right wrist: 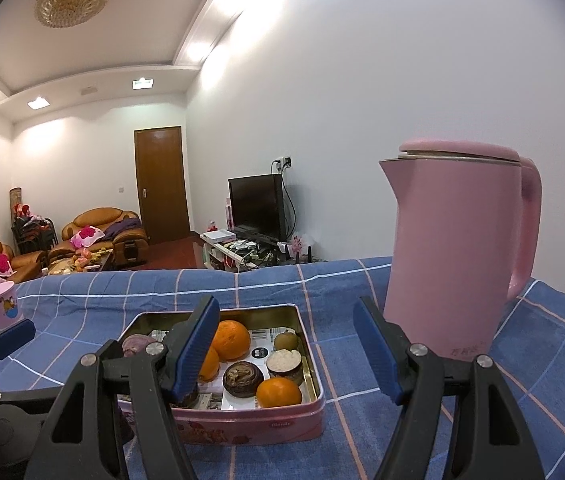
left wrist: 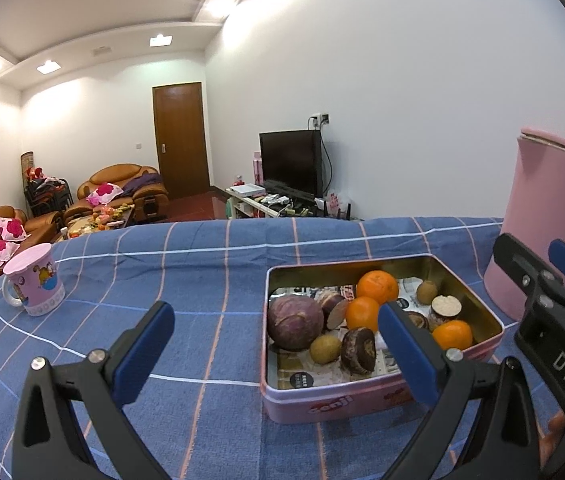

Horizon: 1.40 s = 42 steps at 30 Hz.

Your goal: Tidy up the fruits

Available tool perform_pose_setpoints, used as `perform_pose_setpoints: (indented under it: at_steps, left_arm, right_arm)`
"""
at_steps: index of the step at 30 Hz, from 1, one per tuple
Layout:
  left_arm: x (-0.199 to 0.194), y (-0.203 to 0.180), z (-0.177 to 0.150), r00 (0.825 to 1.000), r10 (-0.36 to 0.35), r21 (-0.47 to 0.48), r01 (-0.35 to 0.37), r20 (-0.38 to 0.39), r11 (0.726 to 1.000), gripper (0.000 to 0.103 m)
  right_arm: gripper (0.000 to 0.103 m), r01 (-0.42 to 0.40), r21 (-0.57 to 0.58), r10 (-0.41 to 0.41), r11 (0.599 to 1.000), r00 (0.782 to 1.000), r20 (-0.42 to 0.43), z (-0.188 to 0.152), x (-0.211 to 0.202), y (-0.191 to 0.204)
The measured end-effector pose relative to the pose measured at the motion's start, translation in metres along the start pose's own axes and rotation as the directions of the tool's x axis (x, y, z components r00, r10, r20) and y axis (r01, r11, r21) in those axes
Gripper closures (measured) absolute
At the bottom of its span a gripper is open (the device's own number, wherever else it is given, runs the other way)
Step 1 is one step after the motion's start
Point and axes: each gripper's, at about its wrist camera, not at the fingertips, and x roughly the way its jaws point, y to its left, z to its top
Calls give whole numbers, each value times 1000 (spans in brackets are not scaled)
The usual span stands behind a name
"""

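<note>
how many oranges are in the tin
3 in the pink tin: one orange at the back, one in the middle, one at the near right corner. Others may be hidden.

Both wrist views look low and close across the desk toward the far wall, sharing the tin (left wrist: 382, 394) (right wrist: 250, 426) and kettle (left wrist: 542, 216) (right wrist: 458, 248).

Fruits (left wrist: 376, 286) lie in the tin (left wrist: 362, 396), kettle (right wrist: 458, 248) right, mug (left wrist: 34, 284) far left.
</note>
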Motion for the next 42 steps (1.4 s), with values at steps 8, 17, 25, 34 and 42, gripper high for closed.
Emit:
perform_pose_setpoints:
  at_steps: [8,17,25,34,42]
  left_arm:
    - [-1,0,0,1000,2,-2,-2,3,1000,0]
    - [-3,5,1,1000,10,-4,-10,10,1000,0]
    - [-1,6,2,1000,25,-14,-25,-1,1000,0]
    - [1,7,3,1000,26,-18,-26,-7,999,0]
    - [3,7,3,999,31,-20,-32,-13,999,0]
  right_arm:
    - [32,13,12,-13,1000,1000,14,1,-5,-2]
    - [32,18,2,-18,1000,999,30,0,-9,0]
    - [32,28,7,-28,1000,999,26,0,-9,1]
    - [32,28,1,-28,1000,999,26,-1,-7,0]
    - [32,28,0,-28,1000,999,23,0,-6,0]
